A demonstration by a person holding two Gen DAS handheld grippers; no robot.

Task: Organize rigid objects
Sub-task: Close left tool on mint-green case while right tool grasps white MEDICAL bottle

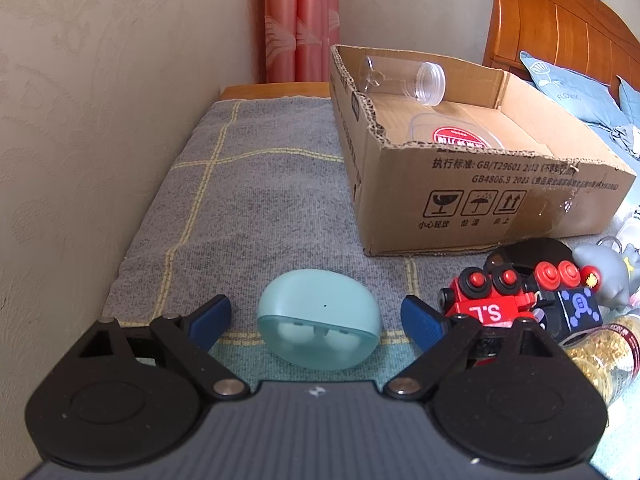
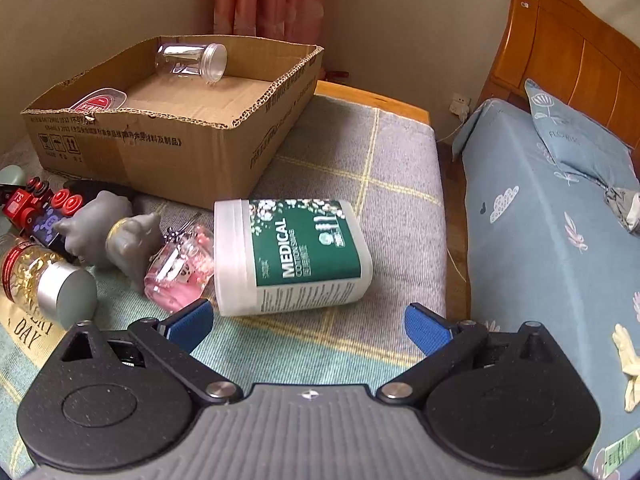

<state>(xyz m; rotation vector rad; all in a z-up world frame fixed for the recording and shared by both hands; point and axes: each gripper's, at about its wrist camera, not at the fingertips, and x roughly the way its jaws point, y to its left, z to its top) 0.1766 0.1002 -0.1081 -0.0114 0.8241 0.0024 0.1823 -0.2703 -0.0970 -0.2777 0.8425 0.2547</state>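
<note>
My left gripper (image 1: 316,318) is open, its blue pads on either side of a teal earbud case (image 1: 319,318) lying on the grey cloth, not touching it. My right gripper (image 2: 308,324) is open and empty just in front of a white cotton-swab tub (image 2: 290,254) with a green "MEDICAL" label, lying on its side. A cardboard box (image 1: 500,196) holds a clear jar (image 1: 404,78) and a red-lidded container (image 1: 456,136); the box also shows in the right wrist view (image 2: 160,148).
A red toy train (image 1: 500,300), grey figurines (image 2: 96,224), a gold-filled bottle (image 2: 44,280) and a pink glass item (image 2: 180,272) lie clustered between the grippers. A wall runs along the left. A bed (image 2: 552,260) stands on the right.
</note>
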